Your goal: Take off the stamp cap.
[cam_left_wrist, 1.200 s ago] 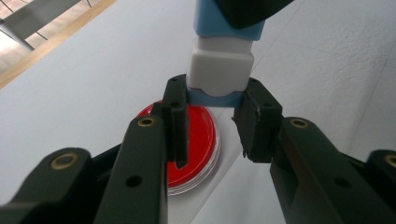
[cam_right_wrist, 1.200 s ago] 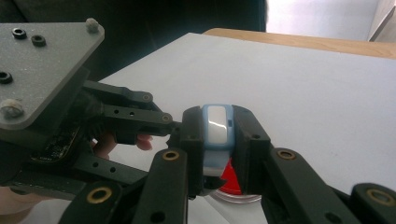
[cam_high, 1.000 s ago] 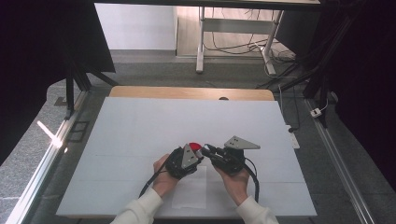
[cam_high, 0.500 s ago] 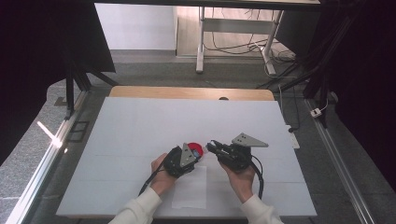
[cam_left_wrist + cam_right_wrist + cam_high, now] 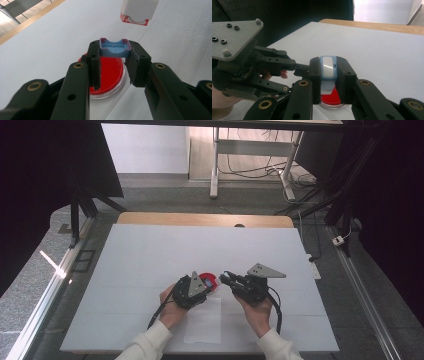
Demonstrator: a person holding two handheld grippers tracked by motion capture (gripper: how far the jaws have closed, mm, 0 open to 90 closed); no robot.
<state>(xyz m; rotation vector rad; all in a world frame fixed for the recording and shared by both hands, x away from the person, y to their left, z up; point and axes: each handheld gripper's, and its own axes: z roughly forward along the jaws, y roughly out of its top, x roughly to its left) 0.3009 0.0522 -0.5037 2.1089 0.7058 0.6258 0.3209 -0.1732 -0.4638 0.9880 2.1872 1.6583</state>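
- My left gripper [image 5: 113,61] is clamped on a small blue plastic piece [image 5: 114,48] with reddish edges; it sits crosswise between the jaw tips, its hollow side facing the camera.
- Under that gripper and just behind the tips lies a round red dish [image 5: 107,72] with a clear rim, flat on the white table [image 5: 50,37].
- Beyond the left tips, up and to the right, a white block with a red-and-white underside [image 5: 136,11] hangs apart from the blue piece; I cannot tell what it is.
- My right gripper [image 5: 328,75] is clamped on a pale blue piece with a white face [image 5: 327,67], held upright between the tips.
- Below the right tips the red dish [image 5: 332,96] shows again, partly covered by the jaws.
- From above, the left gripper [image 5: 207,285] and right gripper [image 5: 225,279] point at each other, tips near but apart, the dish [image 5: 210,280] between them.
- A sheet of paper [image 5: 204,320] lies on the table on my side of both grippers, between my wrists.
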